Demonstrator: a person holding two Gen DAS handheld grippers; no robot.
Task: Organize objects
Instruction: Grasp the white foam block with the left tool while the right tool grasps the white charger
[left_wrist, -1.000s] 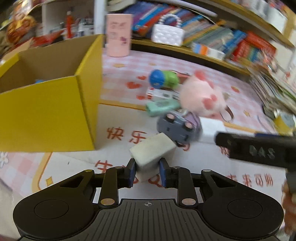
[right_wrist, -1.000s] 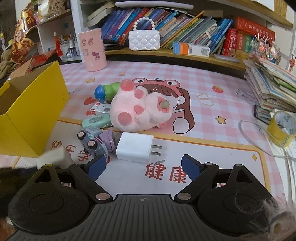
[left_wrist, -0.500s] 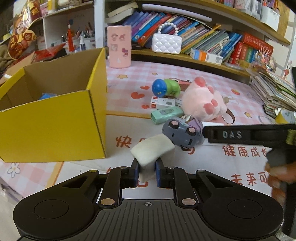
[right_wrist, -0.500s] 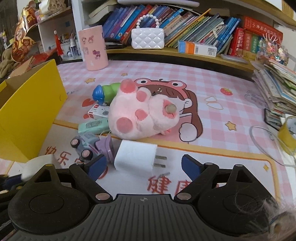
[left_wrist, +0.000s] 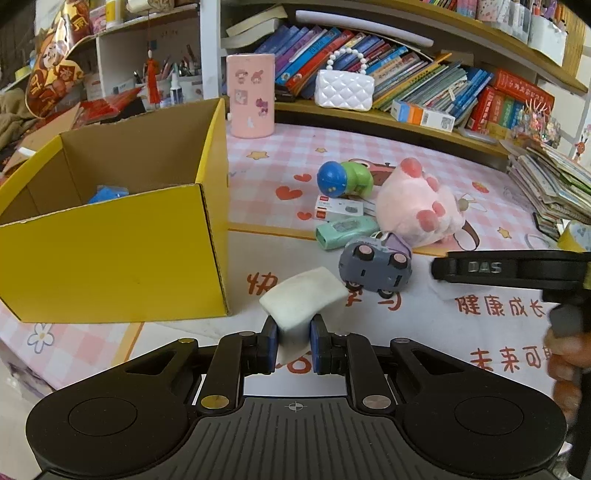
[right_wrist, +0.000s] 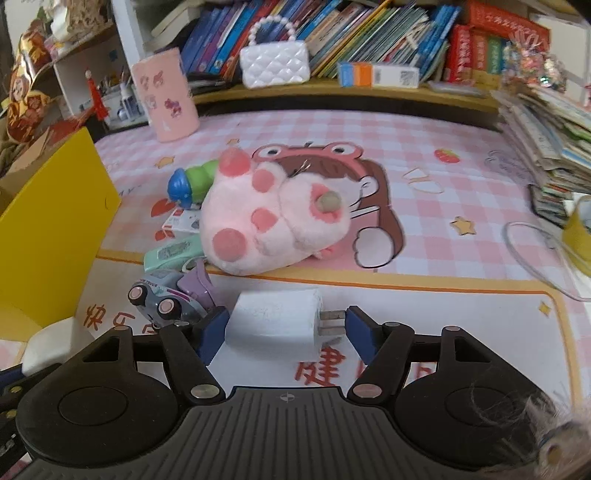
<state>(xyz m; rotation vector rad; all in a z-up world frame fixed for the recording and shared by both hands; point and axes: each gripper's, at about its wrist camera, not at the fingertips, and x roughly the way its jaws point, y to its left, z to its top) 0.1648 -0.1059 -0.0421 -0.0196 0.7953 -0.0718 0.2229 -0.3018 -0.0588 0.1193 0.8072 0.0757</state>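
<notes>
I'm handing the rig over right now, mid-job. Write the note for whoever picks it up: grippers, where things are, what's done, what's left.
Left gripper: shut on the white sponge block, close beside the yellow box.
Right gripper: jaws have just been closing around the white charger plug; its prongs point at the right pad. Grip not confirmed.
Done: something blue already lies in the box.
Left on the mat: toy car, mint case, small red-and-white pack, blue-and-green toy, pink plush.
Next, likely: drop the sponge block in the box, then the plug.
</notes>
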